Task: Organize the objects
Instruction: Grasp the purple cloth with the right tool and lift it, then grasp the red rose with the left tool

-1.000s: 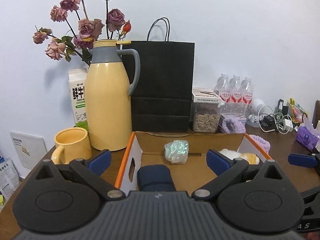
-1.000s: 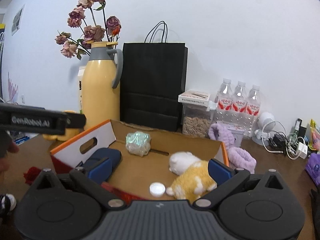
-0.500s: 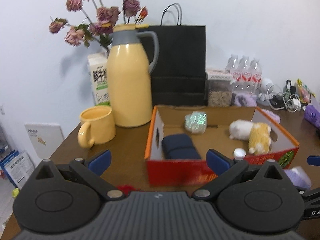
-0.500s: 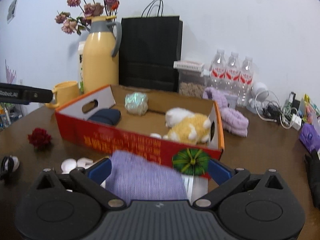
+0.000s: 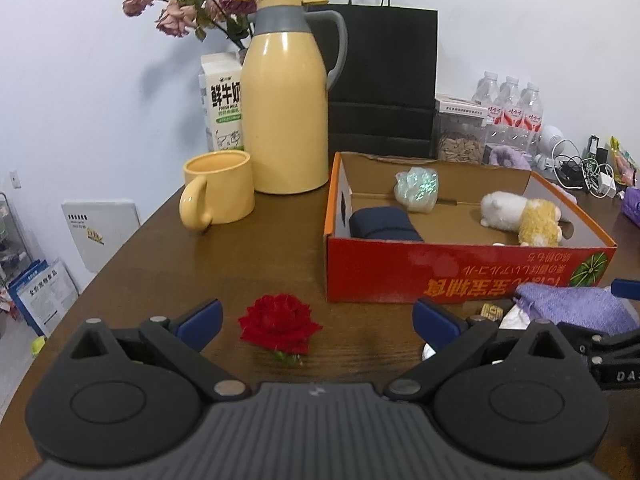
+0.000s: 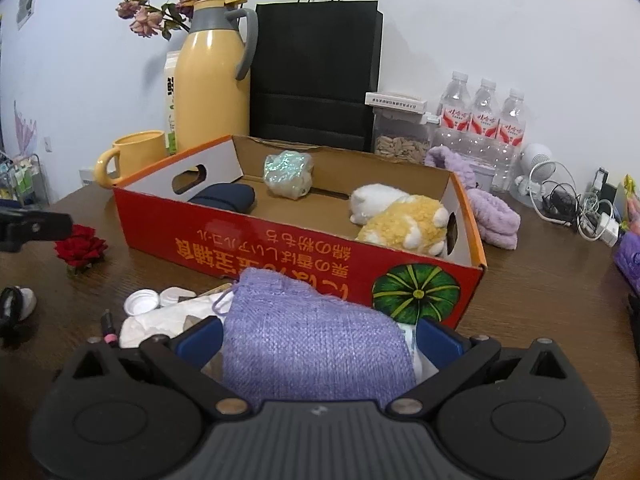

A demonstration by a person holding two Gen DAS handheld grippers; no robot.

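A red cardboard box stands on the brown table and holds a navy pouch, a shiny wrapped ball and a yellow-white plush toy. A red rose head lies in front of the box, between the open fingers of my left gripper. My right gripper is open, with a purple knitted cloth lying between its fingers. White caps and white tissue lie beside the cloth.
A yellow mug, yellow thermos, milk carton, black paper bag, seed jar and water bottles stand behind the box. Purple fluffy slippers and cables lie to the right.
Both grippers have pulled back from above the box to the table in front of it. The rose now sits between the left fingers, the purple cloth between the right fingers.
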